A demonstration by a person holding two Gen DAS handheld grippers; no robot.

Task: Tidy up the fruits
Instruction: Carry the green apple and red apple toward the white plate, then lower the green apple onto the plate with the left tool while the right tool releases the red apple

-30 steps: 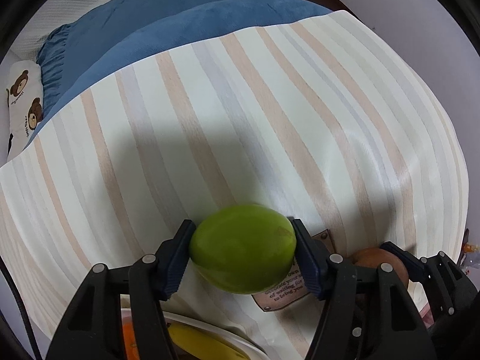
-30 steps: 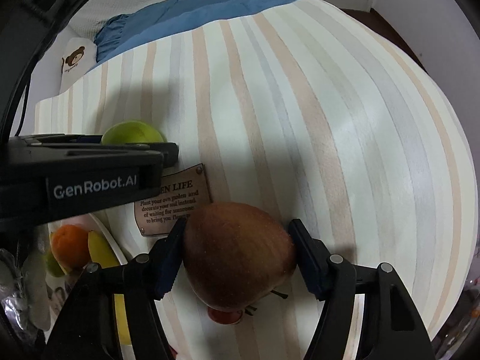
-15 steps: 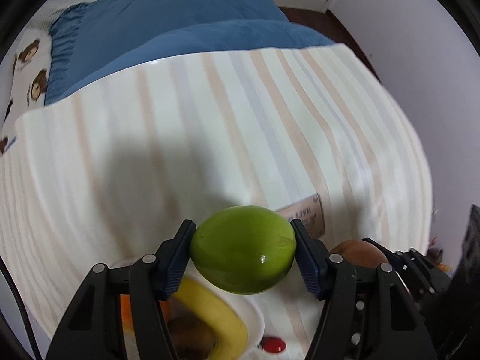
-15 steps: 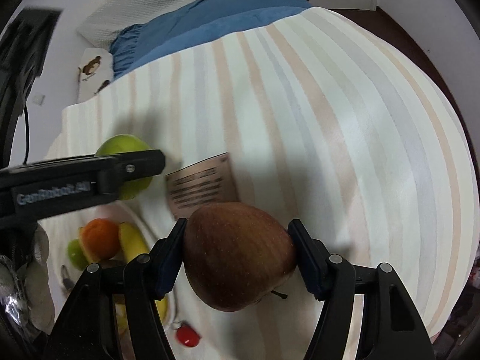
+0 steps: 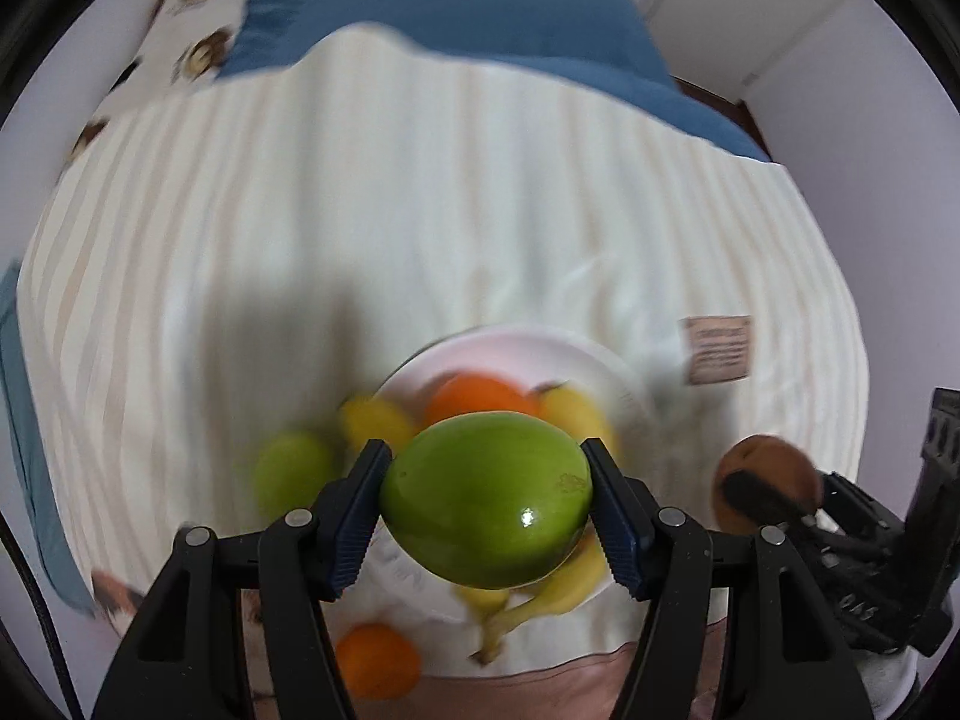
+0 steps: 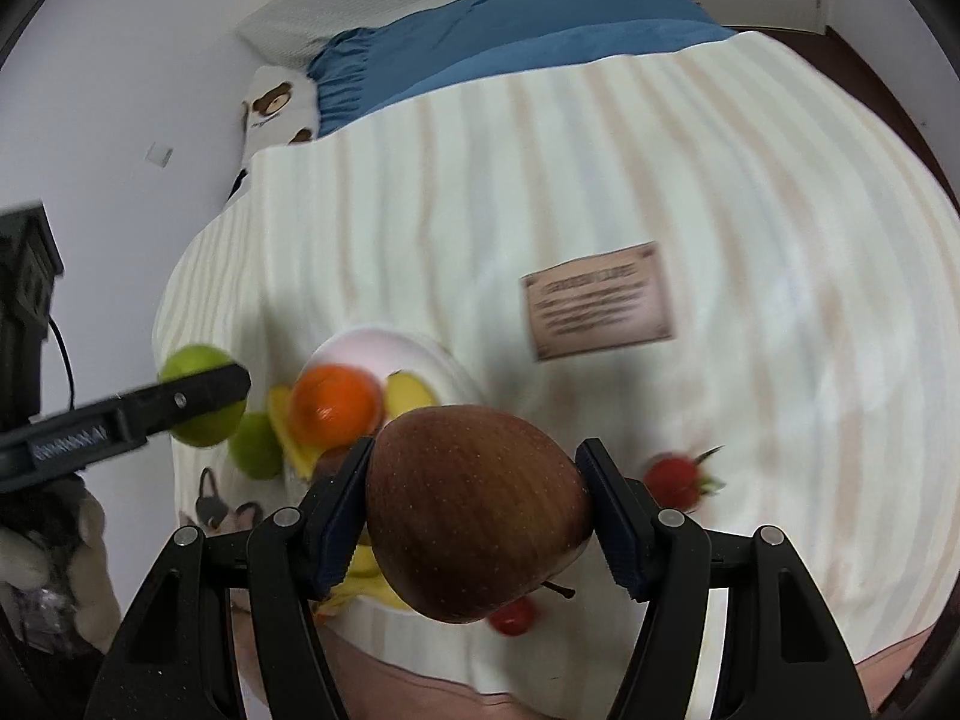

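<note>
My left gripper (image 5: pixel 486 507) is shut on a green mango (image 5: pixel 486 498) and holds it in the air above a white plate (image 5: pixel 510 345) with an orange (image 5: pixel 480 396) and bananas (image 5: pixel 558 582). My right gripper (image 6: pixel 477 510) is shut on a red-brown apple (image 6: pixel 474 510), held above the plate's near edge (image 6: pixel 372 339). The left gripper and its mango (image 6: pixel 195 360) show at the left in the right wrist view. The apple (image 5: pixel 768 474) shows at the right in the left wrist view.
The plate sits on a striped cloth (image 5: pixel 360 210) over a bed with a blue cover (image 5: pixel 450 18). Loose on the cloth: a green fruit (image 5: pixel 291 471), an orange (image 5: pixel 375 660), a strawberry (image 6: pixel 675 477), a small red fruit (image 6: pixel 513 615). A brown label (image 6: pixel 600 300) is sewn on.
Both grippers have pulled back and risen with their fruit. The plate and loose fruit have come into view below. The views are blurred by motion.
</note>
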